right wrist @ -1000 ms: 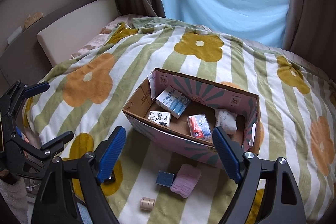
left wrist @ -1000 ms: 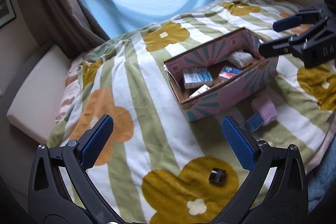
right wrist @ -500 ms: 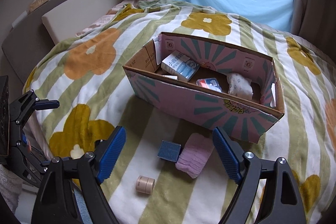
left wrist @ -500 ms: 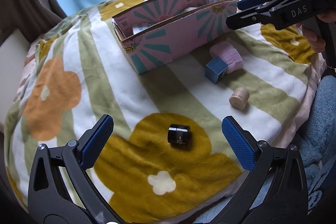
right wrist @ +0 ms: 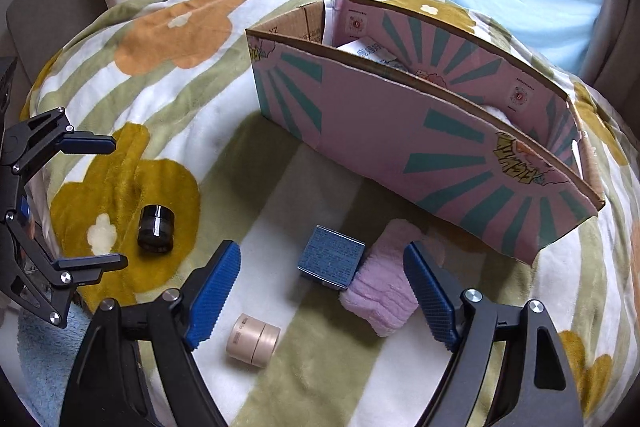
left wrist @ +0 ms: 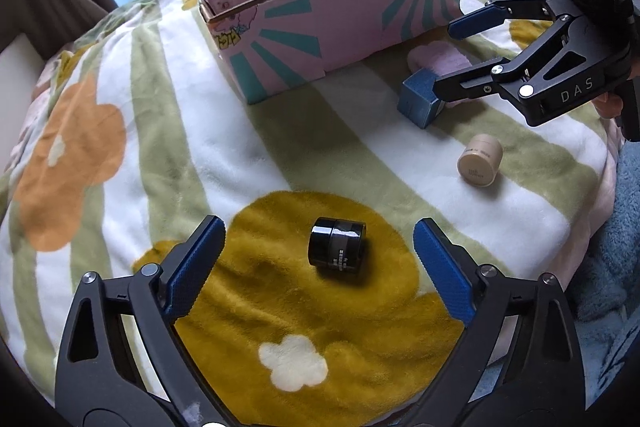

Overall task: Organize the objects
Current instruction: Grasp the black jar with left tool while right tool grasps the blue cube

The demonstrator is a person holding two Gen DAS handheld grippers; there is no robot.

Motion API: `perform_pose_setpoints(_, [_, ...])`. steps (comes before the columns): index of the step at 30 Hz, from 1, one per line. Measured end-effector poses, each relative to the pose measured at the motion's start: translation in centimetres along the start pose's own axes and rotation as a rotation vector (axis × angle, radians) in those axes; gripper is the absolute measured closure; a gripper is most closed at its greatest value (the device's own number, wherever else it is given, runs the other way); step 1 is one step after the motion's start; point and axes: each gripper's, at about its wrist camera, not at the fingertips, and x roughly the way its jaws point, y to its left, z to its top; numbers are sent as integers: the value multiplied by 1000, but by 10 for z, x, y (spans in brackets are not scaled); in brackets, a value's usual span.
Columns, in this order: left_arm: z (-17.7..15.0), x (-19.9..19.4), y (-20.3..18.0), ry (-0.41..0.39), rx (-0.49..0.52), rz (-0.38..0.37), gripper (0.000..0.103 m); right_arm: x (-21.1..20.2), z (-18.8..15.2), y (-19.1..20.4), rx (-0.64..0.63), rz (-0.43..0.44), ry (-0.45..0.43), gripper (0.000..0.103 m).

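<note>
Four loose things lie on the bed in front of me, on a blanket (left wrist: 168, 131) with green stripes and big flowers: a black jar (left wrist: 337, 247), a beige jar (left wrist: 479, 159), a blue box (left wrist: 418, 103) and a folded purple cloth (right wrist: 384, 291). Behind them stands the pink cardboard box (right wrist: 420, 135) with teal rays, open at the top; inside I can see only a part of some white packages. My left hand-held gripper (left wrist: 319, 265) is low over the dark yellow flower, and its jaws stand apart after closing a little just now. The black jar lies on its side between the two blue pads, but neither pad touches it. My right hand-held gripper (right wrist: 322, 297) also has its jaws apart, narrower than the left, and they too have just been closing. In the right wrist view the blue box sits between its fingers (right wrist: 214, 293), with the purple cloth just beside the box and partly behind the right pad; the pads do not press on either one. The beige jar lies on its side near the left finger of this gripper, outside the jaws. In the left wrist view a bit of a person's hand (left wrist: 608, 103) shows behind the right gripper's handle.
</note>
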Motion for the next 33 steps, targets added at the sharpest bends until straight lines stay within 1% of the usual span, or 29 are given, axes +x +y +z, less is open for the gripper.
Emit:
perform_pose_setpoints(2, [-3, 6, 1, 3, -6, 1, 10, 8, 0, 1, -6, 4, 17, 33])
perform_pose_setpoints(6, [-6, 15, 2, 14, -18, 0, 12, 19, -1, 3, -18, 6, 36, 35])
perform_pose_setpoints(8, [-7, 19, 1, 18, -19, -2, 17, 25, -2, 3, -18, 8, 51, 39])
perform_pose_setpoints(9, [-7, 21, 1, 22, -18, -2, 23, 28, -2, 2, -16, 8, 58, 41])
perform_pose_setpoints(12, [-9, 28, 0, 39, -15, -6, 24, 35, -4, -1, -7, 10, 72, 44])
perform_pose_setpoints(14, [-10, 32, -2, 42, -10, -5, 27, 38, -5, -2, -5, 10, 75, 44])
perform_pose_setpoints(16, [-11, 35, -3, 51, -13, -11, 36, 40, -5, -3, -9, 9, 79, 44])
perform_pose_setpoints(18, [-12, 38, -3, 52, -19, -18, 38, 43, -5, -3, -18, 6, 83, 45])
perform_pose_setpoints(20, [-12, 41, -4, 54, -25, -30, 43, 45, -6, -3, -29, 1, 87, 46])
perform_pose_setpoints(21, [-12, 42, -4, 58, -26, -34, 50, 46, -6, -3, -33, -4, 90, 47])
perform_pose_setpoints(24, [-13, 46, -4, 69, -26, -42, 55, 51, -7, -3, -45, -17, 98, 51])
perform_pose_setpoints(25, [-13, 48, -4, 73, -28, -50, 59, 52, -8, -2, -50, -21, 101, 52])
perform_pose_setpoints(27, [-14, 49, -4, 79, -34, -62, 64, 53, -8, -2, -62, -33, 103, 56])
perform_pose_setpoints(28, [-14, 49, -3, 78, -37, -65, 65, 54, -8, -2, -68, -42, 106, 60])
perform_pose_setpoints(29, [-14, 49, -3, 79, -39, -65, 66, 55, -8, -2, -73, -46, 108, 61])
perform_pose_setpoints(31, [-14, 49, -1, 79, -44, -70, 68, 54, -8, -3, -74, -45, 105, 62])
perform_pose_setpoints(33, [-14, 49, 0, 78, -47, -70, 69, 52, -8, -3, -77, -47, 100, 63])
